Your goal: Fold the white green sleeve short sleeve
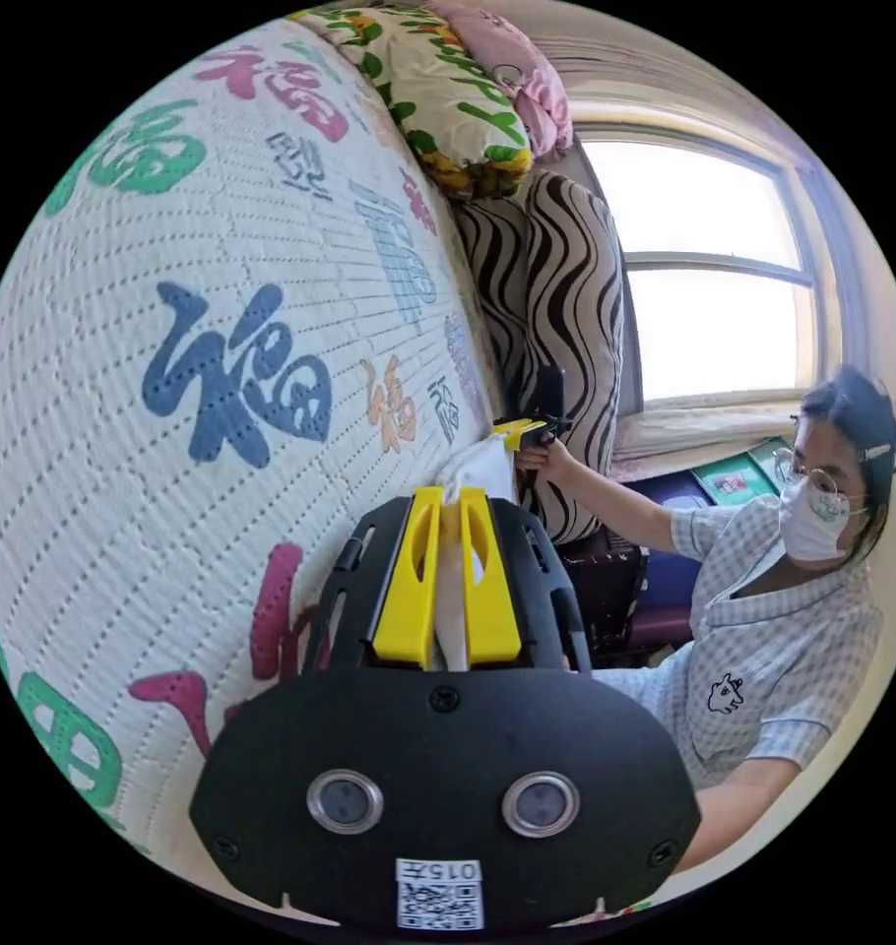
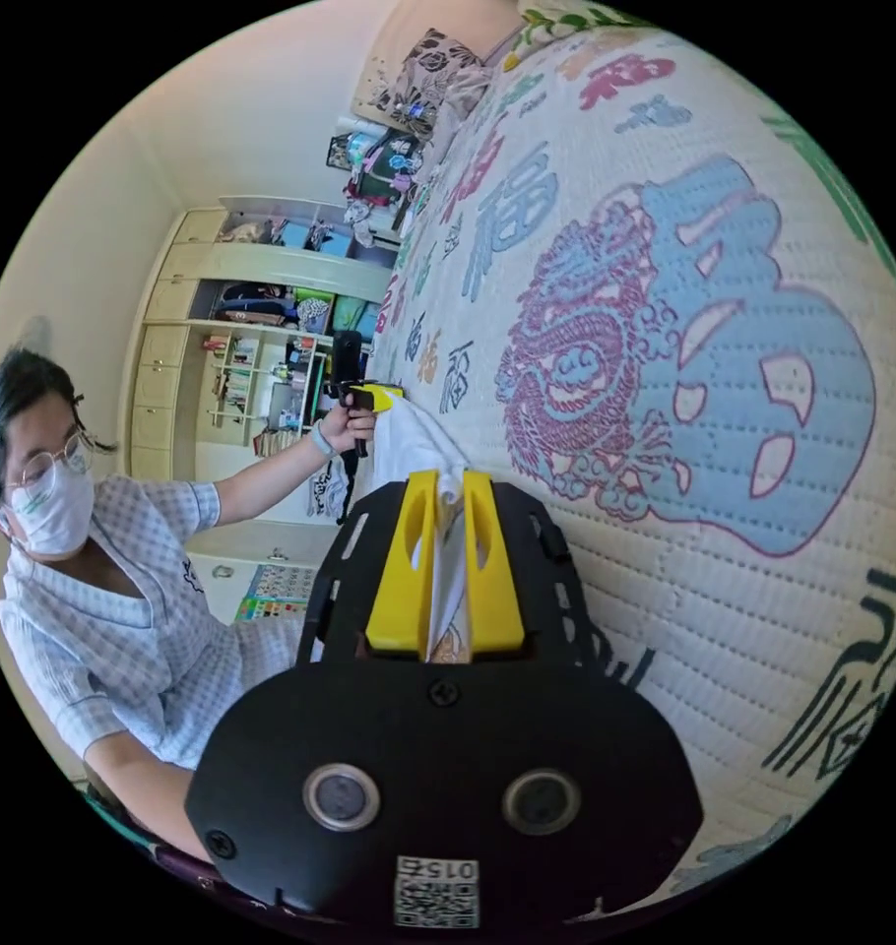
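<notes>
The white short-sleeve shirt point(image 1: 478, 471) hangs stretched between my two grippers, above a quilted bed cover. In the left gripper view, my left gripper point(image 1: 448, 507) is shut on one end of the white cloth, which fills the gap between its yellow jaws. Further off, the right gripper point(image 1: 522, 430) holds the other end in the person's hand. In the right gripper view, my right gripper point(image 2: 450, 490) is shut on the shirt point(image 2: 414, 443), and the left gripper point(image 2: 374, 396) grips the far end. No green sleeve is visible.
The bed cover point(image 1: 222, 325) with large coloured characters lies beside the shirt. Pillows point(image 1: 556, 295) are piled by a window point(image 1: 709, 276). A masked person point(image 2: 94, 581) in a checked top sits alongside. Shelves point(image 2: 261, 354) stand behind.
</notes>
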A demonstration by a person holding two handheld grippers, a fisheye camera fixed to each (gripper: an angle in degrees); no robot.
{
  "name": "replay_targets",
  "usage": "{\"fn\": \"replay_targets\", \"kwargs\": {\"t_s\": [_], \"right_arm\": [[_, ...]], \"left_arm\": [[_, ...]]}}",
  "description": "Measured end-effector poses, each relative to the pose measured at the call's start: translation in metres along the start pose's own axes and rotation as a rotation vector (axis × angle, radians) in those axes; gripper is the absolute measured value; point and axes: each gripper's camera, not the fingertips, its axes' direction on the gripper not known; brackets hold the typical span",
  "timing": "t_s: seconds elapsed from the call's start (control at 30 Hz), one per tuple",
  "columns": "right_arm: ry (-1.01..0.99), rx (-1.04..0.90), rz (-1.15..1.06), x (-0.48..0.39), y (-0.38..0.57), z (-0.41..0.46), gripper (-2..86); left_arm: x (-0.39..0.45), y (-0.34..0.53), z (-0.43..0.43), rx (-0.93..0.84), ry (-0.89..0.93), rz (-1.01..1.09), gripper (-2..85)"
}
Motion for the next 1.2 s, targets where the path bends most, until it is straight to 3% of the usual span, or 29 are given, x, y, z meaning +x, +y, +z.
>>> {"fn": "replay_targets", "kwargs": {"t_s": [0.2, 0.4, 0.6, 0.83, 1.0, 1.13, 1.2], "right_arm": [[0.167, -0.03, -0.249, -0.066, 0.028, -0.002, 4.5], [0.356, -0.184, -0.463, -0.141, 0.093, 0.035, 4.5], [0.436, -0.42, -0.412, -0.145, 0.152, 0.113, 4.6], [0.533, -0.612, -0.21, -0.094, 0.188, 0.198, 4.9], [0.546, -0.514, -0.086, -0.093, 0.195, 0.191, 3.6], [0.444, -0.27, -0.137, -0.106, 0.177, 0.189, 0.3], [0.375, -0.264, -0.17, -0.099, 0.165, 0.211, -0.2]], "left_arm": [[0.076, 0.026, -0.022, -0.024, -0.099, 0.272, 1.0], [0.178, 0.113, -0.008, -0.163, -0.284, 0.54, 0.7], [0.171, 0.194, 0.038, -0.293, -0.286, 0.393, 0.6], [0.151, 0.237, 0.08, -0.389, -0.477, 0.321, 1.4], [0.164, 0.239, 0.044, -0.436, -0.463, 0.251, 1.2], [0.18, 0.212, 0.008, -0.235, -0.335, 0.22, 0.5], [0.172, 0.2, 0.014, -0.21, -0.274, 0.195, 0.0]]}}
